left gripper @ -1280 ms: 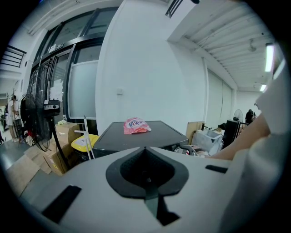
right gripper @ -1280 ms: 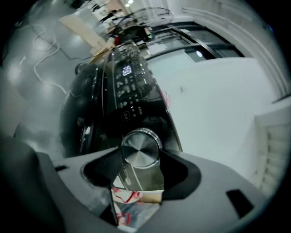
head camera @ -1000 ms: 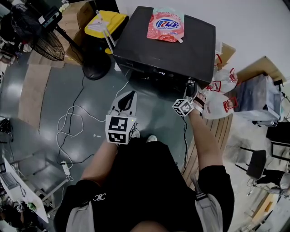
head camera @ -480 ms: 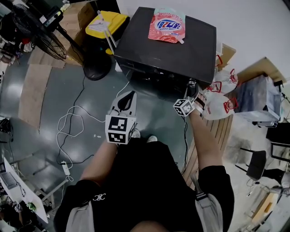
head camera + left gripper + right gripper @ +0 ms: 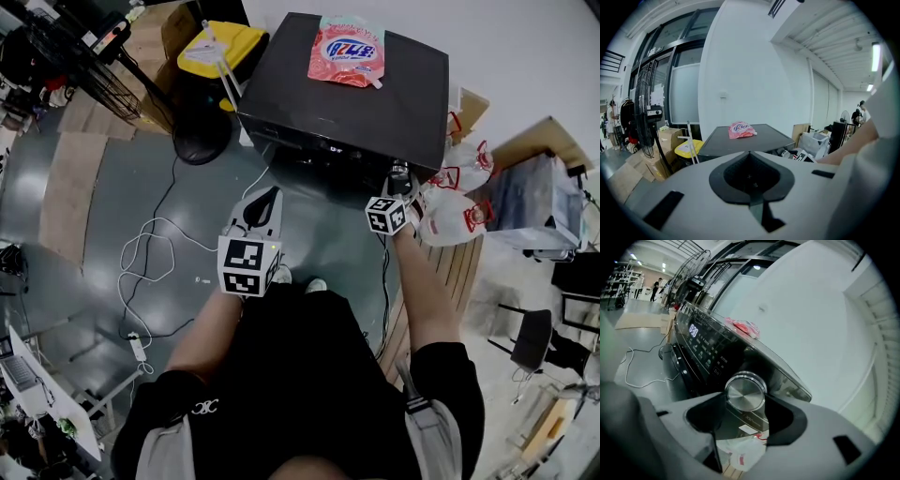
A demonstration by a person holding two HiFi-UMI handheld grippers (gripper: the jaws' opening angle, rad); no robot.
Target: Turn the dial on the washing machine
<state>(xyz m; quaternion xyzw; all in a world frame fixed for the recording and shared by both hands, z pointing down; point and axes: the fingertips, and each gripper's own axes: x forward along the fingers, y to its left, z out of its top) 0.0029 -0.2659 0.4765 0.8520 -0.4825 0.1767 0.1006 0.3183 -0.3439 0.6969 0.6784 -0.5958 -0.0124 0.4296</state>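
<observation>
Far left, a fan (image 5: 103, 86) stands on the floor, with a yellow bin (image 5: 225, 45) just right of it, beside the washer's left side. White cable (image 5: 141, 258) loops over the floor in front of them.

Your left tool (image 5: 265, 199) hangs in front of the washer, well short of it and touching nothing. Left gripper view: jaws together, nothing between them. It points at the washer's top, not at the panel.

The washer (image 5: 347, 98) is a dark box against the white wall. A pink-red pouch (image 5: 346, 49) lies flat on its top, toward the back edge.

The dial (image 5: 746, 391) is a round brushed-metal knob on the front control panel, at the panel's right end. Buttons sit to its left and a lit display (image 5: 693, 330) further left.

Your right tool (image 5: 749, 404) is up at the washer's front right corner, arm stretched out to it. Right gripper view: jaws apart, with the dial's face centred in the gap near the tips. There is a dark gap between the dial and each pad, so I see no contact and no grip. The gap is clearly wider than the dial. From the head view I can't tell how far the tips reach along the dial.

Right of the washer, white plastic bags (image 5: 450, 211) with red print lie on the floor, just beside your right tool. One of them shows through the lower part of that tool's gap.
</observation>
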